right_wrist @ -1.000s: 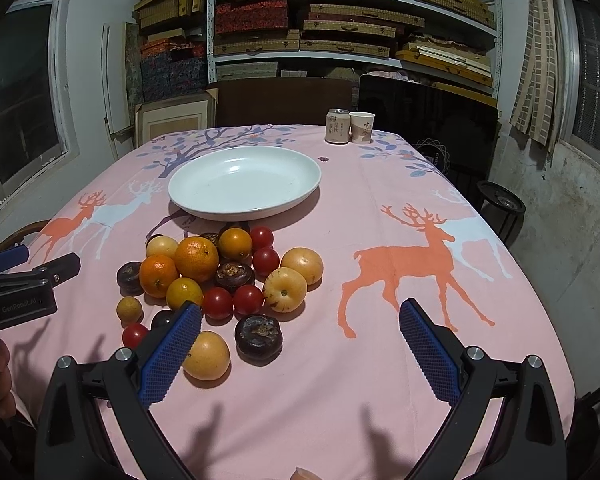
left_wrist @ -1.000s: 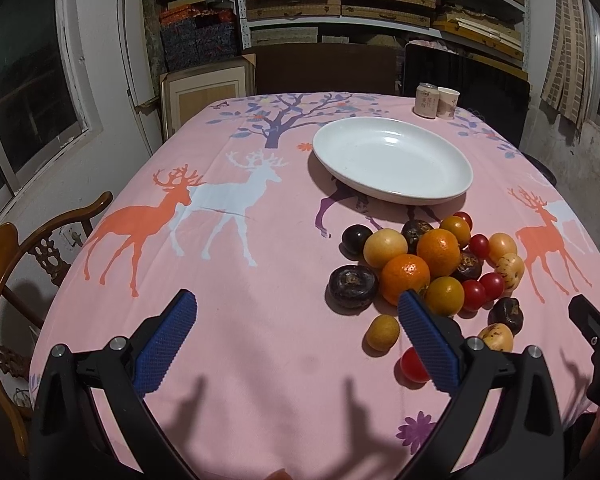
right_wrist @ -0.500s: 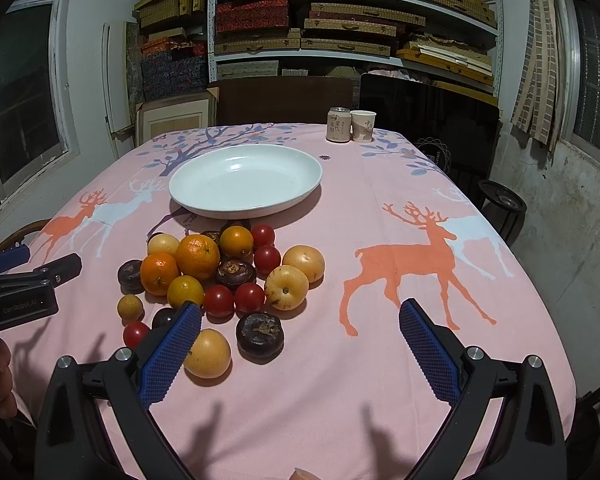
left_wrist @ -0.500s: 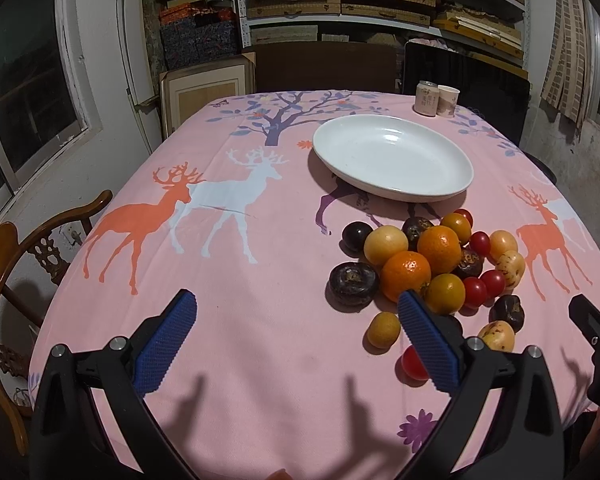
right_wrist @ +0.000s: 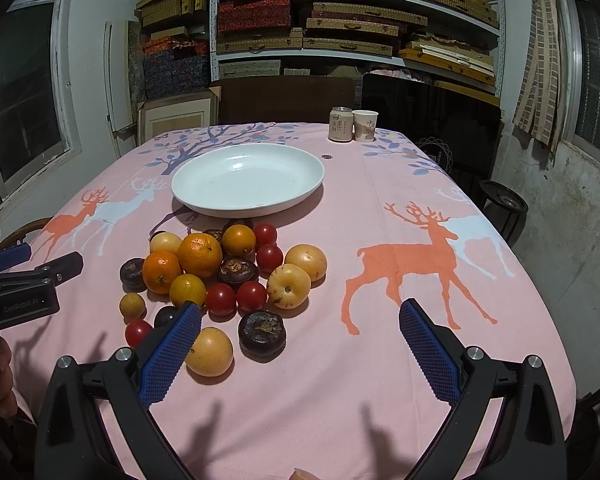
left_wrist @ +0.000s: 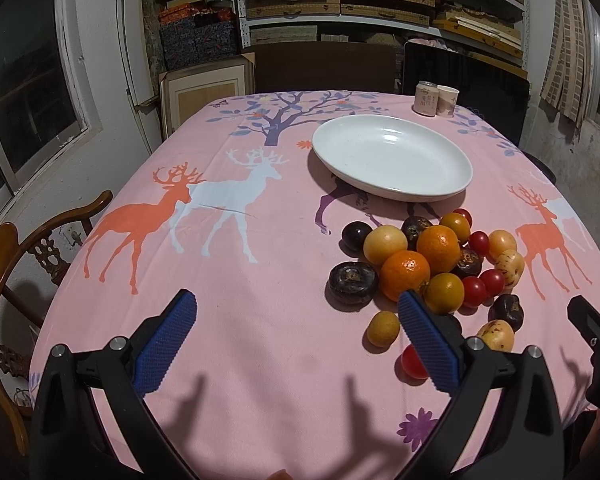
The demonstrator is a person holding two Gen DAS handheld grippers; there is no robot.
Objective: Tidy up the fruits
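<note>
A heap of fruit [left_wrist: 432,264] [right_wrist: 220,272] lies on the pink deer tablecloth: oranges, yellow pears, red cherry tomatoes and dark purple fruits. Beyond it stands an empty white plate [left_wrist: 392,158] [right_wrist: 248,178]. My left gripper [left_wrist: 300,332] hovers open over the cloth, left of the heap, its right finger in front of a small red tomato [left_wrist: 412,362]. My right gripper [right_wrist: 300,340] is open near the table's front edge, its left finger beside a yellow pear [right_wrist: 210,352] and a dark fruit [right_wrist: 262,334]. Neither holds anything.
A can [right_wrist: 341,124] and a paper cup [right_wrist: 365,125] stand at the table's far edge. A wooden chair [left_wrist: 28,248] sits at the left side. Shelves of boxes and a dark panel line the back wall. A black stool [right_wrist: 502,200] stands to the right.
Both grippers have drifted slightly forward toward the fruit; the heap and plate look a little nearer. Nothing was taken hold of.
</note>
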